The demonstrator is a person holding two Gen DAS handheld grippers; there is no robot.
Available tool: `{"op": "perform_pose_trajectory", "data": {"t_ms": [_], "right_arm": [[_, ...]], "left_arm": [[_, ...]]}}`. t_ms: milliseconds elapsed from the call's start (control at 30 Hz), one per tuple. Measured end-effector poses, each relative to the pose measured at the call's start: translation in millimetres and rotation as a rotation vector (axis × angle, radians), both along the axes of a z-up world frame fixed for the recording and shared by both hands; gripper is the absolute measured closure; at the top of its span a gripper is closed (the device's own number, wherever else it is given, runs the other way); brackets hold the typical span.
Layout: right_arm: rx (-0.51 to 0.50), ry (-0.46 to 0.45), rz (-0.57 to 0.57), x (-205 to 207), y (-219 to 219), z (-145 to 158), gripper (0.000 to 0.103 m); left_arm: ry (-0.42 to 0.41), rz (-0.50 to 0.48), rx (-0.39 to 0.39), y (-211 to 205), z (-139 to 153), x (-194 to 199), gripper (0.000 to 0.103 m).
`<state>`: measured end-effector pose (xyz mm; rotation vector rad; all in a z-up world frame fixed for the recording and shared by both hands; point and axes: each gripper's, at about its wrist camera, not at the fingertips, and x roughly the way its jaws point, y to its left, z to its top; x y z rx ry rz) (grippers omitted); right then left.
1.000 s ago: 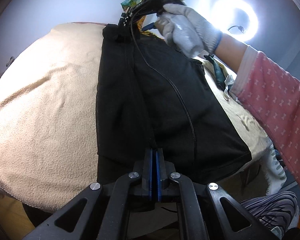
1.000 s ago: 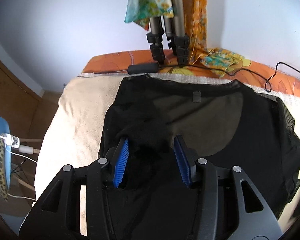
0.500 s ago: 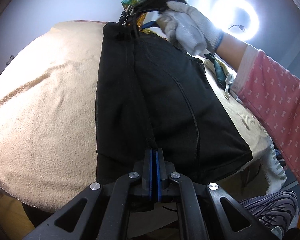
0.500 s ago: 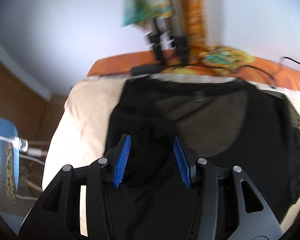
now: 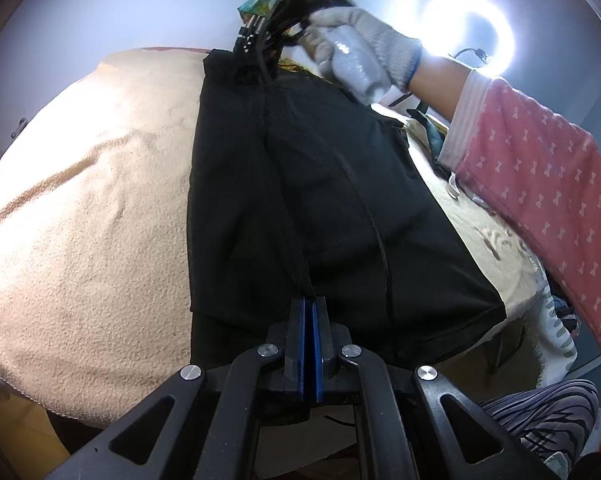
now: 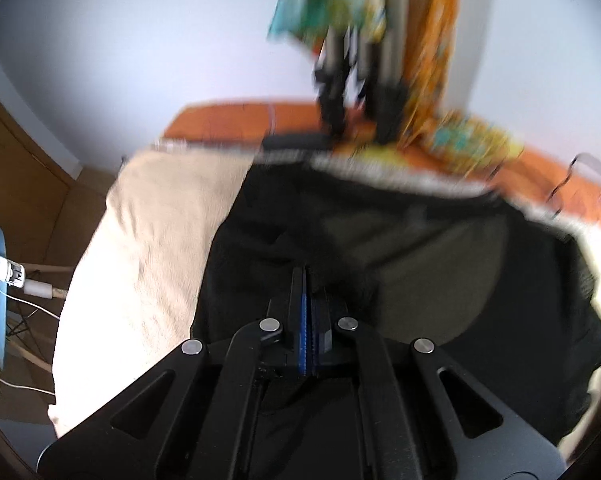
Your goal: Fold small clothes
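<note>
The black mesh top (image 5: 320,208) lies on the beige towel (image 5: 92,208) over the bed, 1 side panel already turned in lengthwise. Left claw (image 5: 308,316) is clamped on the hem fold. Right claw (image 6: 305,292) has just been closing and now pinches fabric near the collar end. Judged: 1st fold underway; remaining lengthwise and crosswise folds not done.

One black garment (image 5: 320,200) — one beige towel (image 5: 88,208) under it; two tools (image 5: 309,304), one gloved hand (image 5: 364,52).
</note>
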<state>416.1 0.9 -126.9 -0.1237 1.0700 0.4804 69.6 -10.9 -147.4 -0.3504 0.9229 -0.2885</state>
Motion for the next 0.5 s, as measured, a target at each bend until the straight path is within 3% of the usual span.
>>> {"op": "perform_pose_trajectory", "data": {"t_ms": [233,500], "right_arm": [[0.033,-0.024,-0.084,16,-43,4,0.101],[-0.097,-0.048,-0.045,20,-35,-27,0.101]], "left_arm": [[0.010,-0.041,-0.009,-15,-2,6,0.103],[0.019,-0.114,-0.076,-35,-5,10,0.103]]}}
